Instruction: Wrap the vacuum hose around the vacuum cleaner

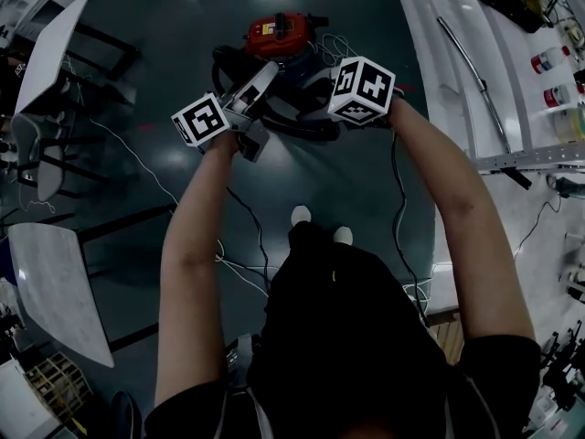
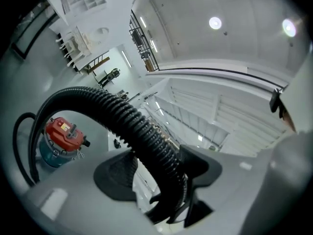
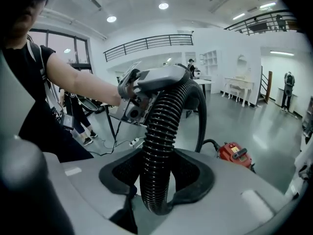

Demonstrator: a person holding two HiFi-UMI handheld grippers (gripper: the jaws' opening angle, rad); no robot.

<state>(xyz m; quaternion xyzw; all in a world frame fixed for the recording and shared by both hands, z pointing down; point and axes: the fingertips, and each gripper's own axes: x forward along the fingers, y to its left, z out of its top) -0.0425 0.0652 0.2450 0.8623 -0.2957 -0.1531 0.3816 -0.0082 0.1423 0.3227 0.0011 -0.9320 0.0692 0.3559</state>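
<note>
vacuum hose (image 3: 159,131) arcs up from the red vacuum cleaner (image 1: 277,33) and runs through both my grippers, held up on my side of the cleaner. my right gripper (image 3: 157,179) is clamped on the ribbed hose. my left gripper (image 2: 157,174) has its jaws apart, the hose lying loose between them.

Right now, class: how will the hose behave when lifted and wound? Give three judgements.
The hose is ribbed and arcs in a loop, so it probably bends easily but springs back. Its ridges should give grip, not slip. Its far end seems to run to the vacuum, so pulling may tug it.
</note>
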